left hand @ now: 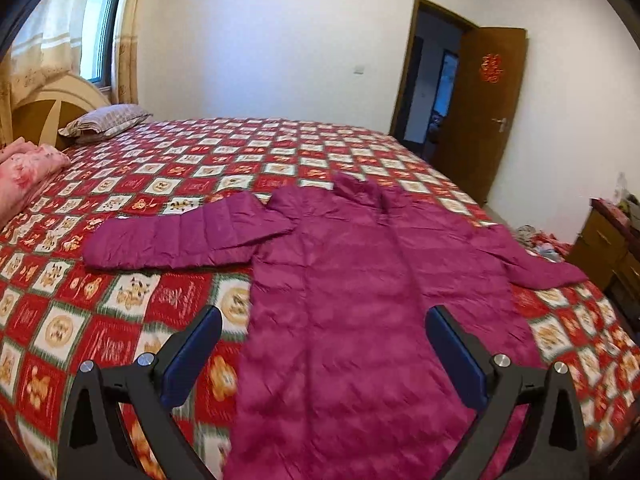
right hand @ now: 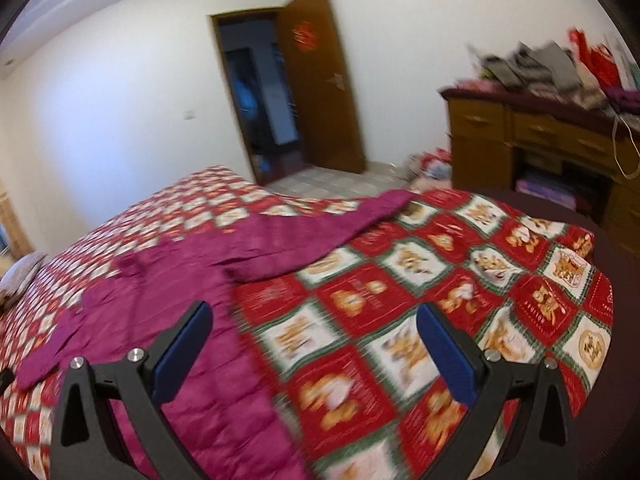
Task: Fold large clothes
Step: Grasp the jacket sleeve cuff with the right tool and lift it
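Your left gripper (left hand: 324,334) hangs over the lower half of the magenta coat (left hand: 360,300), its blue-padded fingers (left hand: 192,356) spread wide with nothing between them; the coat lies flat on the red patchwork bedspread (left hand: 160,168), one sleeve (left hand: 180,236) stretched toward the pillow (left hand: 106,120), collar toward the open door (left hand: 476,112). Your right gripper (right hand: 314,338) is just as wide open and empty; its left finger is over the coat's edge, its right finger over bare bedspread, the wooden dresser (right hand: 520,140) beyond.
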Available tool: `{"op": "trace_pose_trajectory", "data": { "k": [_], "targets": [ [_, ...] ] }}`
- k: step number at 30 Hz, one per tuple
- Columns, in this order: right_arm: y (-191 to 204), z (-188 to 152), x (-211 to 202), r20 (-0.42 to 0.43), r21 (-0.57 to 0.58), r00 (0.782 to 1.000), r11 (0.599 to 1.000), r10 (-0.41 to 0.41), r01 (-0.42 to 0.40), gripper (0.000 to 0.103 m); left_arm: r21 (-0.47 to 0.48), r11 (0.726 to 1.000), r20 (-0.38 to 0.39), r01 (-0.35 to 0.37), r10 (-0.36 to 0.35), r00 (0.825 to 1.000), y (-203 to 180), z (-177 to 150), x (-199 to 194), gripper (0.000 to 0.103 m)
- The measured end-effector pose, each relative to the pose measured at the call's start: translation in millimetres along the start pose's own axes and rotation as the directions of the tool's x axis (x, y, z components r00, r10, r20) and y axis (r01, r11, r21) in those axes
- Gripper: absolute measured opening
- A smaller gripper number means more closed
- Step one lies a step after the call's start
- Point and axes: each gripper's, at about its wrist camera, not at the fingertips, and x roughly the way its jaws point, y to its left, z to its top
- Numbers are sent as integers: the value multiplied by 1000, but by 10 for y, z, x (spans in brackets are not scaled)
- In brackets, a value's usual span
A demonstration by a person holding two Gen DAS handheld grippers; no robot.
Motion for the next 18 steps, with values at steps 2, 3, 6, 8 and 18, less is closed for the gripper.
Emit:
{"op": "trace_pose_trajectory", "data": {
  "k": [2,3,6,8,18],
  "targets": [
    [-125,139,229,-30,35,999,999,-17,18,92,-2,1000,-23,4,-4,1000,79,82,249,102],
    [-178,212,341,-47,53,999,998,-19,21,87,-2,1000,-37,3,-3,999,109,116,365,102],
    [-413,494,794,-96,120,995,991,-42,54,80,7,1000,-56,3,-3,998,178,191,684,102],
    [-577,665,1087,-111,163,991,983,-69,87,79,17,1000,-56,-18,19,998,227,211,878,102],
    [-1150,1074,2384,-212,312,958,916,-191,252,72,-35,991,-91,-129,125,988,530,32,1553,102]
  ]
}}
